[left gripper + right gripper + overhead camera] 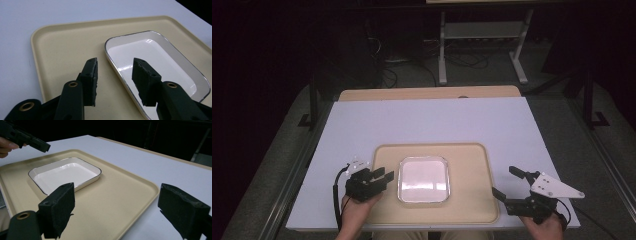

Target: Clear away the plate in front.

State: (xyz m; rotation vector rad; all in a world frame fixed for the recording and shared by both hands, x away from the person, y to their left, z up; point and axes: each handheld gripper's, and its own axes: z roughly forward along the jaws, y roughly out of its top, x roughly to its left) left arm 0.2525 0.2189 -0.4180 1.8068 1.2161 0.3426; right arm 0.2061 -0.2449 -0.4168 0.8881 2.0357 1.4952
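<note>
A white square dish (423, 179) with a thin dark rim lies empty on a beige tray (472, 165) near the table's front edge. My left gripper (384, 177) hovers at the dish's left side, open, with nothing between its pads. In the left gripper view the jaws (115, 62) straddle the dish's (155, 57) near rim from above without touching it, over the tray (65, 45). My right gripper (504, 181) stands wide open at the tray's right edge. Its view (117, 192) looks across the tray (125, 177) to the dish (66, 172) and the left gripper (30, 141).
The tray rests on a white tabletop (427, 120). A wooden edge (427, 93) runs along the back of the table. Beyond it, a metal stand (482, 35) and cables sit on the dark floor.
</note>
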